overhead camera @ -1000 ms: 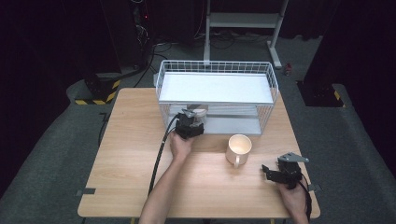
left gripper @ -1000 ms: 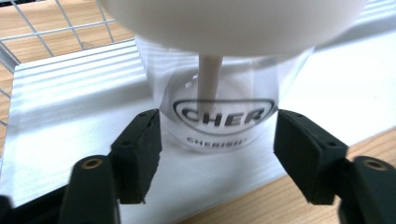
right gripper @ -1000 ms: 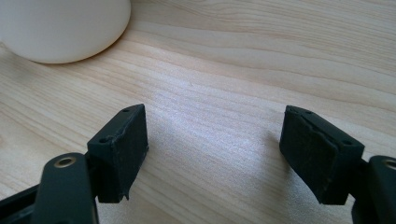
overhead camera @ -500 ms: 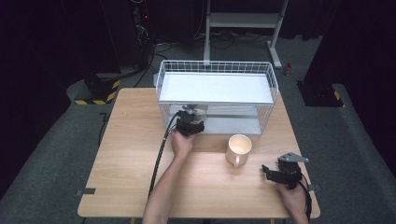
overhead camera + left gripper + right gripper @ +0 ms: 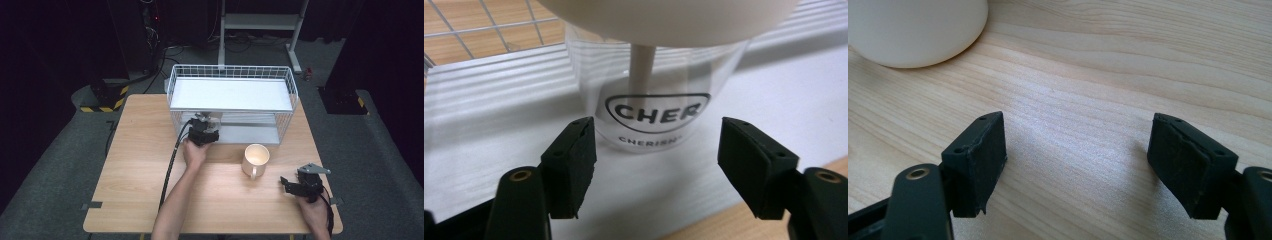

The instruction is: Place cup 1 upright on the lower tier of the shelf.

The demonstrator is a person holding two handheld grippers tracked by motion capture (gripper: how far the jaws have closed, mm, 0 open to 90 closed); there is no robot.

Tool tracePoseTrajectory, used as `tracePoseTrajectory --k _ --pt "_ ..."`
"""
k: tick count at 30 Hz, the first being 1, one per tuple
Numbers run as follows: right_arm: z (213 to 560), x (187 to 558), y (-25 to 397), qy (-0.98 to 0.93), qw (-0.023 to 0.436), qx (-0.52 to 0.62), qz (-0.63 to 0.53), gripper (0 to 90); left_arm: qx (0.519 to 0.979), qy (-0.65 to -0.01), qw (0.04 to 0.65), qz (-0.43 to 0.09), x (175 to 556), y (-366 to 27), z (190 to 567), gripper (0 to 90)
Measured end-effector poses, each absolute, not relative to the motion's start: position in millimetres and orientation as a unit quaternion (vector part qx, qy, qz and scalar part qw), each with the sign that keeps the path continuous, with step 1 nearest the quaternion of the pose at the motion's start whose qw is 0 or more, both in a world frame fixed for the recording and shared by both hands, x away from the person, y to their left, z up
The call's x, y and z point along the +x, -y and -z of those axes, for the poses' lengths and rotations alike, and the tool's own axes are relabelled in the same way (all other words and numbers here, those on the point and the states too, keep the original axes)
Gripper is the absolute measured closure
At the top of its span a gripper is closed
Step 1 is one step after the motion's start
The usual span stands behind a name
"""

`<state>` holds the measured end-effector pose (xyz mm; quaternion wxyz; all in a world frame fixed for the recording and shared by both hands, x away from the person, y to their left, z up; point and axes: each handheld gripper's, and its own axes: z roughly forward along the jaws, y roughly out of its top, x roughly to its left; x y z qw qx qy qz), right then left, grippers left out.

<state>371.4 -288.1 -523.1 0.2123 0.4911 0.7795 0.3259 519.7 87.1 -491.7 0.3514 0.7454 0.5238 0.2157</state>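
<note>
A clear plastic cup [image 5: 655, 117] printed "CHER" stands on the white lower shelf [image 5: 489, 115] of a wire rack [image 5: 171, 95]. A cream lid [image 5: 664, 15] tops the cup, with a cream stem inside it. My left gripper [image 5: 656, 167] is open, its jaws just in front of the cup on either side, not touching it. From above, the left gripper [image 5: 202, 131] sits at the rack's front left opening. My right gripper [image 5: 1078, 170] is open and empty over bare wood, near the table's front right [image 5: 300, 186]. A cream mug [image 5: 255, 159] stands between the two hands.
The rack's white upper shelf [image 5: 230, 94] overhangs the left gripper. The wooden table [image 5: 135, 170] has open room at left and front. A black cable [image 5: 170, 165] trails from the left gripper along the forearm. The mug's base [image 5: 913, 30] lies beyond the right jaws.
The left gripper has edged slightly left and deeper into the rack's front opening. The right gripper and the mug have not moved.
</note>
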Motion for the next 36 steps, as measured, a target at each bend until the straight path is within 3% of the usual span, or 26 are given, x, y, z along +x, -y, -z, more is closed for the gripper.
tracePoseTrajectory --k 36 --pt "523 371 288 -0.779 0.212 0.491 -0.326 23.6 0.75 -0.498 0.384 -0.203 479 -101 476 22.3"
